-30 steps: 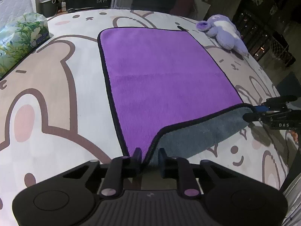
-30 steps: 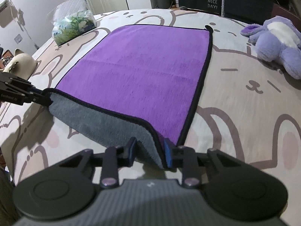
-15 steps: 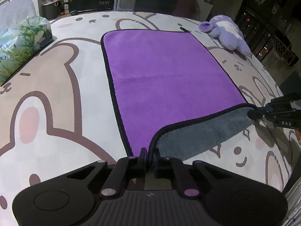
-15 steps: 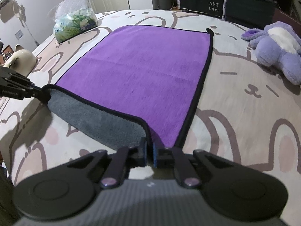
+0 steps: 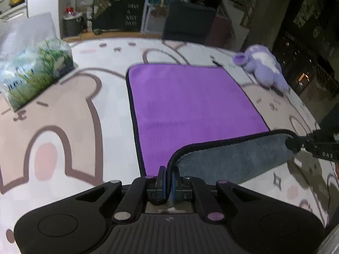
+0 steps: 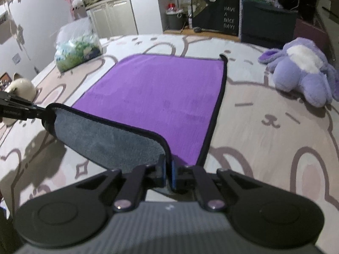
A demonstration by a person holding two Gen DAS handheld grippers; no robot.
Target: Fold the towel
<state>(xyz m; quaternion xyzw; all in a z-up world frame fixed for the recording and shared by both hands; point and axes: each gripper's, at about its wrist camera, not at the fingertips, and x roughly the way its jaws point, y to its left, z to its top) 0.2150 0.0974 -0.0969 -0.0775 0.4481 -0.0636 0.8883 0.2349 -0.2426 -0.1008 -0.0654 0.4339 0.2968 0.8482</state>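
Note:
A purple towel [image 5: 190,105] with a black hem and a grey underside lies on a bear-print cover; it also shows in the right wrist view [image 6: 156,97]. My left gripper [image 5: 167,178] is shut on the towel's near left corner. My right gripper [image 6: 168,169] is shut on the near right corner. The near edge is lifted off the cover between them, and its grey underside [image 5: 231,160] faces me. Each gripper shows in the other's view, the right one [image 5: 296,144] at the right and the left one [image 6: 40,111] at the left.
A purple plush toy [image 6: 300,69] lies to the right of the towel. A plastic-wrapped green-print pack [image 5: 34,74] lies at the back left. A white round object [image 6: 21,89] sits at the cover's left edge. Dark furniture and a bin stand behind.
Both grippers closed on the towel's near corners, then raised them. The near edge now hangs higher above the cover, showing more grey underside.

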